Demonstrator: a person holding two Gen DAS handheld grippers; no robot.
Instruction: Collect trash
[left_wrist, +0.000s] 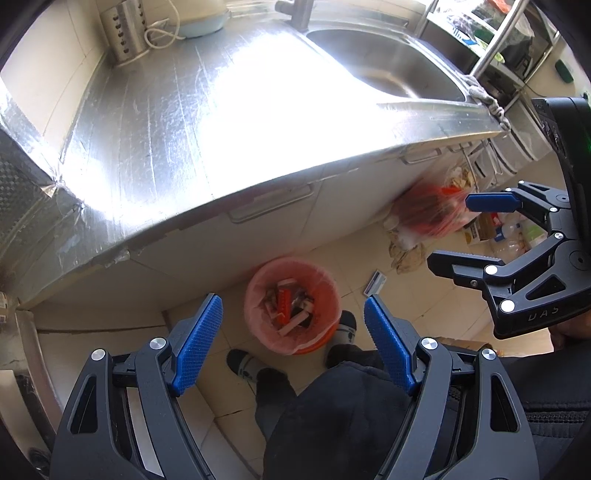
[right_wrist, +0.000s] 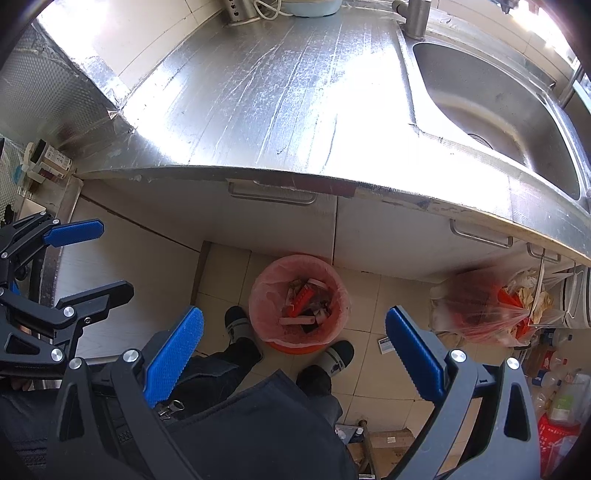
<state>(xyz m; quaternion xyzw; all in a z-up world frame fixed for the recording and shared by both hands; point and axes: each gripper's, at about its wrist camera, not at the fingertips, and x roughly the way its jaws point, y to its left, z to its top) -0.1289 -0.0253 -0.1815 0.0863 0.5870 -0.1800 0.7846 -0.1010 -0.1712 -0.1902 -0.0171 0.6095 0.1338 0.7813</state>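
Observation:
An orange bin with a pink liner (left_wrist: 291, 306) stands on the tiled floor below the counter, holding several wrappers and boxes; it also shows in the right wrist view (right_wrist: 299, 301). My left gripper (left_wrist: 293, 314) is open and empty, held high above the bin. My right gripper (right_wrist: 295, 325) is open and empty, also above the bin; it shows from the side in the left wrist view (left_wrist: 452, 229). The left gripper shows at the left edge of the right wrist view (right_wrist: 110, 254). A small box (left_wrist: 375, 282) lies on the floor right of the bin (right_wrist: 386, 345).
A foil-covered counter (left_wrist: 207, 118) with a steel sink (left_wrist: 399, 62) runs above the bin. A filled red plastic bag (right_wrist: 487, 306) hangs by the cabinets on the right. My feet (right_wrist: 236, 325) flank the bin. Bottles and boxes (right_wrist: 554, 384) crowd the far right floor.

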